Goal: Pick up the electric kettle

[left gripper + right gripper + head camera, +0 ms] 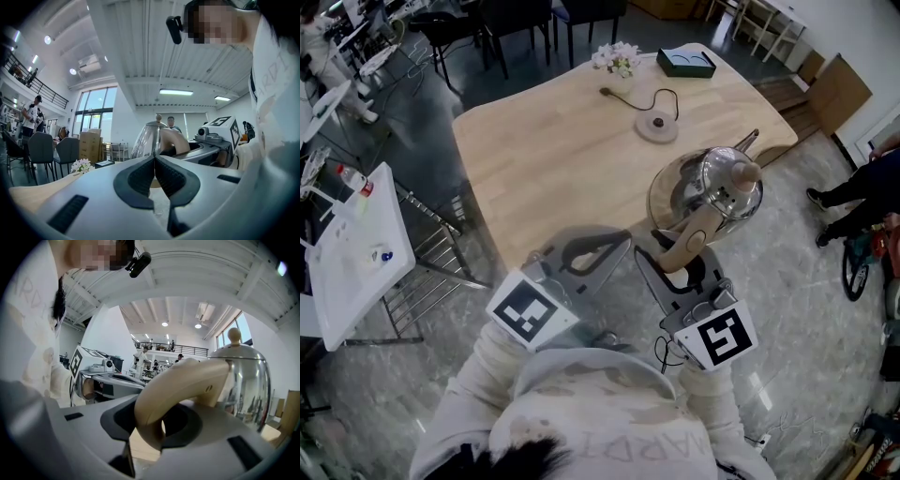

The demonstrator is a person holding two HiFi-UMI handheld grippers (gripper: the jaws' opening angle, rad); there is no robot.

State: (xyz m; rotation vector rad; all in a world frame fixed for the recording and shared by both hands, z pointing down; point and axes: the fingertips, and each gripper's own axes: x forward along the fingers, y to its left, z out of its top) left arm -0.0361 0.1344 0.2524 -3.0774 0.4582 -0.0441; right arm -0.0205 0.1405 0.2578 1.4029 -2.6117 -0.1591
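Note:
The electric kettle (712, 187) is polished steel with a knobbed lid and a curved beige handle (689, 246). It hangs in the air over the table's near right edge, off its round base (657, 125). My right gripper (680, 270) is shut on the handle; in the right gripper view the handle (183, 390) fills the gap between the dark pads of the right gripper (161, 420), with the kettle body (246, 380) beyond. My left gripper (614, 246) sits just left of it, shut and empty. The left gripper (154, 176) shows its pads touching, with the kettle (149, 138) ahead.
The wooden table (553, 159) holds the base with its cord, a small bunch of flowers (617, 58) and a dark flat box (686, 63) at the far end. A white side table (352, 253) stands at the left. A person's legs (853, 192) show at the right edge.

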